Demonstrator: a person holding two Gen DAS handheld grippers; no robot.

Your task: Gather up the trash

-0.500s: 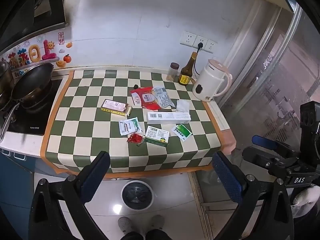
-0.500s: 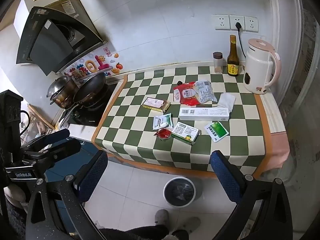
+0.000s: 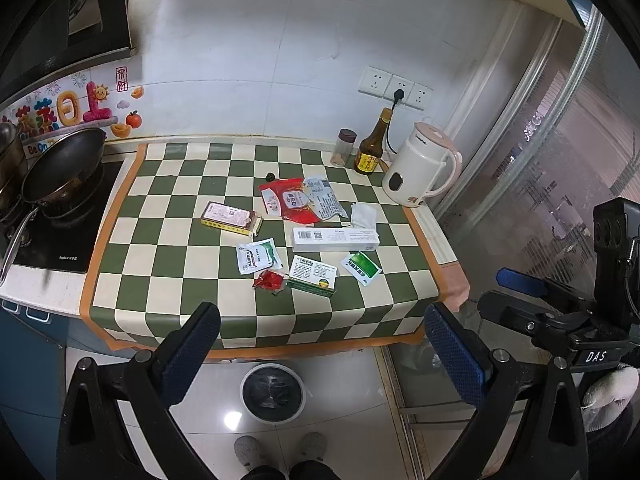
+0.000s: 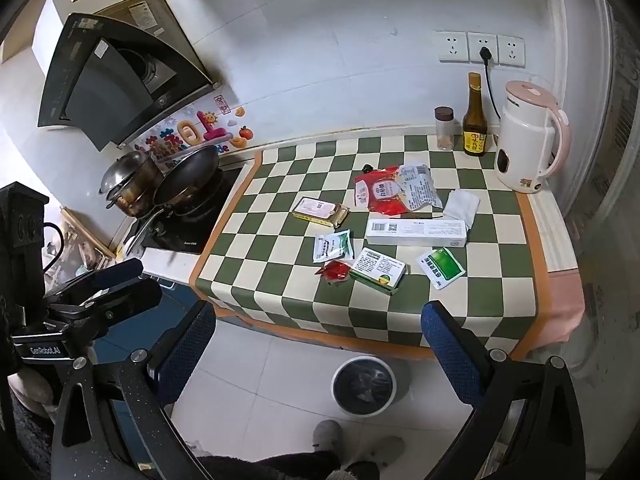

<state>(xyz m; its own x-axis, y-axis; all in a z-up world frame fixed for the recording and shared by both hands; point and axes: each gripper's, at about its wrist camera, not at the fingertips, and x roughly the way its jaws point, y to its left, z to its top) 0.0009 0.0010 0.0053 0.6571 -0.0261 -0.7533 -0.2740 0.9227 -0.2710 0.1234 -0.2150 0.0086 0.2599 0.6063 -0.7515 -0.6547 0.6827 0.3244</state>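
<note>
Several wrappers and boxes lie on the green-and-cream checked counter mat: a long white box, a red pouch, a clear printed bag, a yellow-edged box, a green-white sachet, a crumpled red wrapper, a green box, a green sachet and a white tissue. A round bin with a black liner stands on the floor below the counter edge. My left gripper and right gripper hang open and empty, short of the counter.
A white kettle, a brown bottle and a spice jar stand at the back right. A wok and a pot sit on the hob at the left. The person's feet are by the bin.
</note>
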